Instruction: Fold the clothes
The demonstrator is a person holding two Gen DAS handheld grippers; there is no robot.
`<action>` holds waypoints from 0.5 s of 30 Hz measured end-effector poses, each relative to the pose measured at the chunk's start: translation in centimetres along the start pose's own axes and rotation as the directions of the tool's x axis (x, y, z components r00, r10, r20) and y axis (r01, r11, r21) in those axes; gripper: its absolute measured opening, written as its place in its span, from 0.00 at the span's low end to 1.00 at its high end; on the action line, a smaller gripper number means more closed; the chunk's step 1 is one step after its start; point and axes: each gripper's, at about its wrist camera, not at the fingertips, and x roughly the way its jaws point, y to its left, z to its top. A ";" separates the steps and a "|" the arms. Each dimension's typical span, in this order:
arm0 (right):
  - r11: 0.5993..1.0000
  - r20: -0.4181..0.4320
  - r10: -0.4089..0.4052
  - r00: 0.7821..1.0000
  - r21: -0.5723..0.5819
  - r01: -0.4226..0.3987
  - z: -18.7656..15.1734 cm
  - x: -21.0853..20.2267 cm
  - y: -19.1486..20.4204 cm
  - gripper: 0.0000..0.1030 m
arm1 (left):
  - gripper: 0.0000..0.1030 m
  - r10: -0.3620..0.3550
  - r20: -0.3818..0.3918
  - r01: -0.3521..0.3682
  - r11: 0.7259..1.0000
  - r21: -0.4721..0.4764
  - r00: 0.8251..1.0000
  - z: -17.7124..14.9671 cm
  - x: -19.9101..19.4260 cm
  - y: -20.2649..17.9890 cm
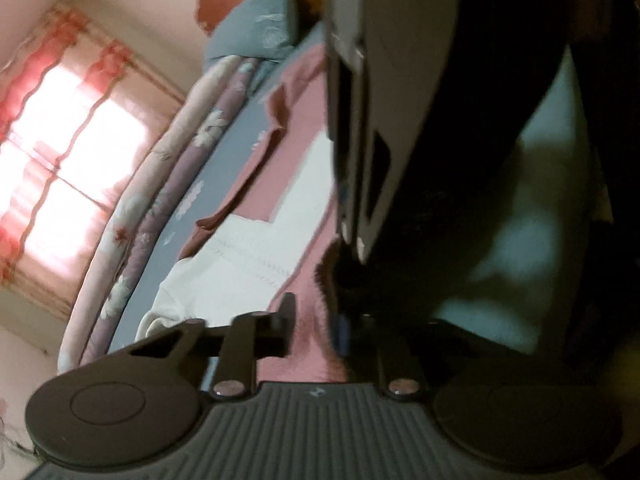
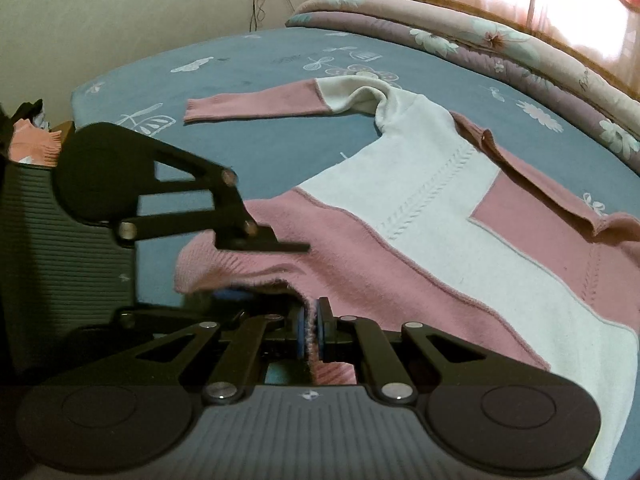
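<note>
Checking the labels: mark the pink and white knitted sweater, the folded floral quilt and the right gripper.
Pink and white knitted sweater (image 2: 420,184): right wrist view, white chest panel.
Folded floral quilt (image 2: 500,52): right wrist view, its upper layer beside the window.
Right gripper (image 2: 310,326): right wrist view, between fingertips pinching the pink hem.

One sweater (image 2: 420,208), two quilts (image 2: 480,52)

— Construction of the right gripper (image 2: 311,330)?
— Black linkage arms, silver rivets, blue pads, a grey ribbed body with round side discs.
— And the left gripper (image 1: 320,326)?
— Same black arms, rivets and ribbed grey body; picture blurred.
</note>
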 end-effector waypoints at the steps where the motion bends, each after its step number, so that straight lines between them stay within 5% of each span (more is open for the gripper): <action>1: 1.000 0.003 -0.004 1.000 -0.002 0.004 -0.1 -0.1 0.1 0.09 | 0.05 -0.003 0.000 0.003 1.000 0.006 1.000 0.0 0.1 0.0; 7: 0.978 0.066 -0.150 0.986 -0.134 0.158 -3.5 -1.9 1.6 0.46 | 0.05 -0.031 0.009 0.032 0.989 -0.145 0.999 -0.1 -0.5 2.1; 9: 0.942 0.086 -0.234 0.968 -0.225 0.248 -5.2 -1.7 2.4 0.48 | 0.05 -0.044 0.013 0.045 0.983 -0.177 0.999 0.0 -0.5 3.0; 15: 0.757 0.119 -0.503 0.856 -0.417 0.503 -9.0 0.6 2.9 0.48 | 0.06 -0.034 0.022 0.037 0.981 -0.188 0.999 0.7 -0.6 4.0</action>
